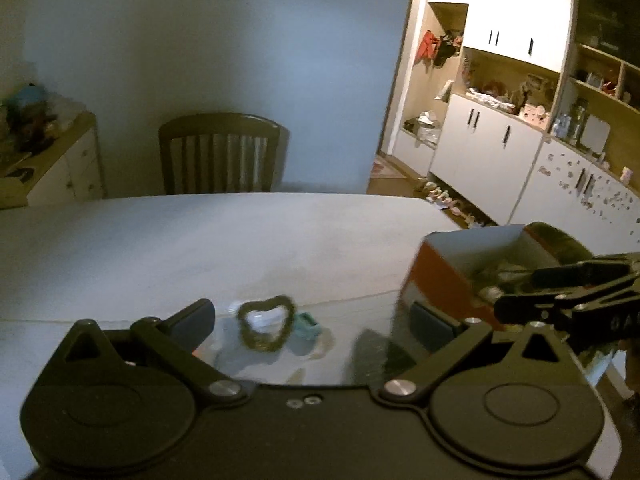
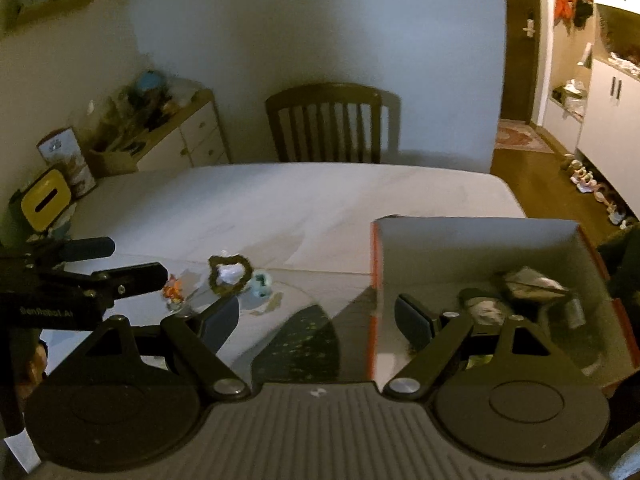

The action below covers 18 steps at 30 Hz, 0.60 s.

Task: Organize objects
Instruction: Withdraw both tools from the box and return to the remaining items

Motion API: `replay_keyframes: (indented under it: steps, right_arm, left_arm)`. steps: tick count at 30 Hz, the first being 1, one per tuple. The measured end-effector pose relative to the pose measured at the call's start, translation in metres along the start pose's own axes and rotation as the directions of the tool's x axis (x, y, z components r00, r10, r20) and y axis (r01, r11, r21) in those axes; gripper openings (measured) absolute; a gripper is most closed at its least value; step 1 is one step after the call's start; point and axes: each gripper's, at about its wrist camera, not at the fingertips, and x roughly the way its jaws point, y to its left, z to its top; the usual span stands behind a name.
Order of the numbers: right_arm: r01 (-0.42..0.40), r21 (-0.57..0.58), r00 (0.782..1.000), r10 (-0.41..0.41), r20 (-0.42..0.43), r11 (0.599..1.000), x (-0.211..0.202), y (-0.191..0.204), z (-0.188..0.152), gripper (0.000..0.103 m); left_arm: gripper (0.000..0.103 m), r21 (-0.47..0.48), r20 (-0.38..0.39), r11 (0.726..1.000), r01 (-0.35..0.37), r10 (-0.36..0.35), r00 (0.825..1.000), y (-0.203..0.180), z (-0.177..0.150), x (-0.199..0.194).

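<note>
Left wrist view: my left gripper (image 1: 314, 322) jaws apart, nothing between. Fuzzy heart-shaped ring (image 1: 266, 327) lower centre on glossy table (image 1: 200, 240), small teal piece (image 1: 308, 325) touching its right. Box (image 1: 440, 272), orange card walls, lower right. Risk: smooth top, light ring may skid when pinched.

Right wrist view: my right gripper (image 2: 316, 314) jaws wide, empty, straddling box (image 2: 480, 240) left wall. Risk: finger may snag wall, shove box. Crumpled items inside, lower right. Small orange toy (image 2: 173, 290) left of ring (image 2: 230, 274).

White table (image 2: 280, 200) w/ orange box (image 2: 480, 248), heart-shaped ring (image 2: 230, 274), teal bit (image 2: 261, 283), orange toy (image 2: 173, 292).
</note>
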Motion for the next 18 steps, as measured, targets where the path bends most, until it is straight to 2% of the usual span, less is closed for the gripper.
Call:
replay_keyframes:
  steps: [4, 8, 18]
  right_arm:
    - [0.004, -0.024, 1.000, -0.004, -0.017, 1.000, 0.019, 0.017, 0.001, 0.085]
    - [-0.005, -0.019, 0.999, 0.004, -0.044, 1.000, 0.043, 0.030, 0.002, 0.085]
    - [0.040, -0.038, 0.993, -0.044, -0.111, 0.998, 0.106, 0.051, -0.002, 0.085]
  left_arm:
    - [0.103, -0.046, -0.014, 0.999, -0.023, 0.022, 1.000, 0.027, -0.009, 0.010]
    - [0.103, -0.050, -0.039, 0.997, -0.058, 0.056, 0.998, 0.049, -0.018, 0.026]
    - [0.101, -0.082, -0.098, 0.991, -0.105, 0.097, 0.990, 0.090, -0.043, 0.066]
